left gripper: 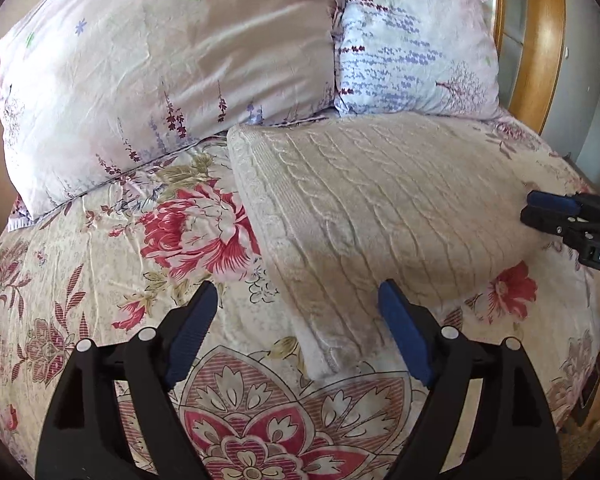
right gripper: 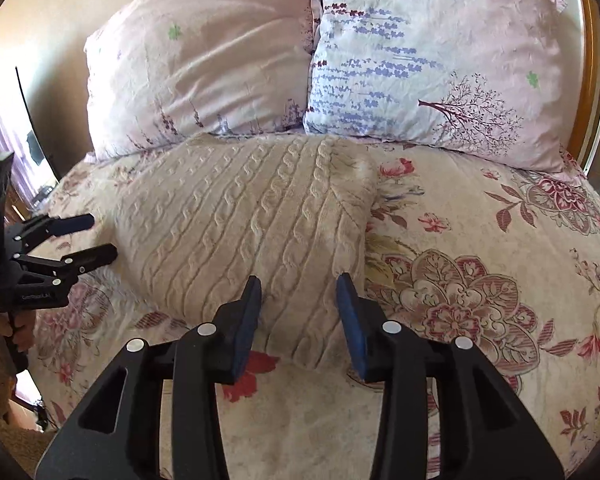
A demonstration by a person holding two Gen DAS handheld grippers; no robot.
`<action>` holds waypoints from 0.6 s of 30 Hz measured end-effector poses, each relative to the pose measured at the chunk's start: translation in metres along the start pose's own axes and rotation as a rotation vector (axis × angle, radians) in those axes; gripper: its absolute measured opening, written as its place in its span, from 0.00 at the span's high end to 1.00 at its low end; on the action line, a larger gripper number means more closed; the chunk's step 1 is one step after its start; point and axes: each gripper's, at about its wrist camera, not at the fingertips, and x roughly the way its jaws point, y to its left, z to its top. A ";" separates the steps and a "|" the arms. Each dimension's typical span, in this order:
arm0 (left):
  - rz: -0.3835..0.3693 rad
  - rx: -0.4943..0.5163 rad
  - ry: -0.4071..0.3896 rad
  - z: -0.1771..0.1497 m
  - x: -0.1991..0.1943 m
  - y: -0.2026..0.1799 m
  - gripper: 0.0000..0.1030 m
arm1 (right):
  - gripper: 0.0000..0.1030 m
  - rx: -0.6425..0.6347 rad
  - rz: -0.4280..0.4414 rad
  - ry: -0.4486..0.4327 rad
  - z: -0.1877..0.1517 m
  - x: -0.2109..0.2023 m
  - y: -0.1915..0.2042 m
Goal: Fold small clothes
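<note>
A cream cable-knit sweater lies folded into a thick rectangle on the floral bedspread. My left gripper is open wide, its blue pads straddling the sweater's near left corner without pressing it. It also shows at the left edge of the right wrist view, as the left gripper, beside the sweater's left side. My right gripper stands open over the sweater's near right corner, with nothing pinched. From the left wrist view, the right gripper hovers at the sweater's right edge.
Two pillows lean behind the sweater, against the wooden headboard. In the right wrist view the pillows touch the sweater's far edge. A hand grips the left tool's handle. Bare bedspread lies in front.
</note>
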 end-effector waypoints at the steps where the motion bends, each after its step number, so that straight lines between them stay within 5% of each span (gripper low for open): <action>1: 0.001 -0.002 0.005 -0.002 0.003 0.001 0.19 | 0.60 -0.017 -0.027 0.014 -0.003 0.003 0.002; 7: -0.013 -0.064 0.018 -0.008 0.006 0.013 0.15 | 0.57 -0.019 -0.070 0.026 -0.006 0.011 0.002; 12: -0.053 -0.111 -0.011 -0.014 -0.010 0.015 0.15 | 0.24 0.057 -0.058 -0.043 -0.009 -0.010 -0.007; 18: -0.056 -0.164 -0.039 -0.021 -0.023 0.007 0.05 | 0.08 0.121 -0.055 -0.053 -0.018 -0.023 -0.015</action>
